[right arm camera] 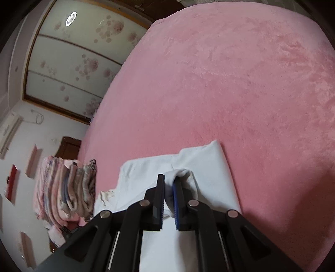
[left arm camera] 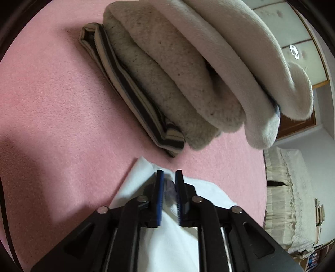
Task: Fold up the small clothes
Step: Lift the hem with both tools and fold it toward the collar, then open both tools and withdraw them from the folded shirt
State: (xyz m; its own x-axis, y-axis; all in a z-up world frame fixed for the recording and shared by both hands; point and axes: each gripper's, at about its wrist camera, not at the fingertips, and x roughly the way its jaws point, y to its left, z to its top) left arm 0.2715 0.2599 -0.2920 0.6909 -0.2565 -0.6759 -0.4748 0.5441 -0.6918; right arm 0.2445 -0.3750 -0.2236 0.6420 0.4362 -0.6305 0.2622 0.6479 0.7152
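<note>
Mid-fold: left gripper (left arm camera: 169,174) and right gripper (right arm camera: 169,178) both pinching white cloth (right arm camera: 201,165), lower centre. Next, probably carry fold over evenly.

A: We get soft, even indoor light in both views, fairly dim, with a warm cast over the pink blanket (right arm camera: 240,83).

B: We see a broad grey shadow (left arm camera: 31,157) lying on that blanket at the left of the left wrist view. A round ceiling lamp (right arm camera: 71,18) glares back from the glossy wardrobe door (right arm camera: 69,69).

A: We also note heavy fisheye bending: the door's frame curves, and black vignette fills every corner.

B: The stacked bedding (right arm camera: 65,190) and wall at the left edge of the right wrist view smear with motion blur. The white cloth (left arm camera: 169,186) between the left gripper's (left arm camera: 169,173) pads is blurred too.
</note>
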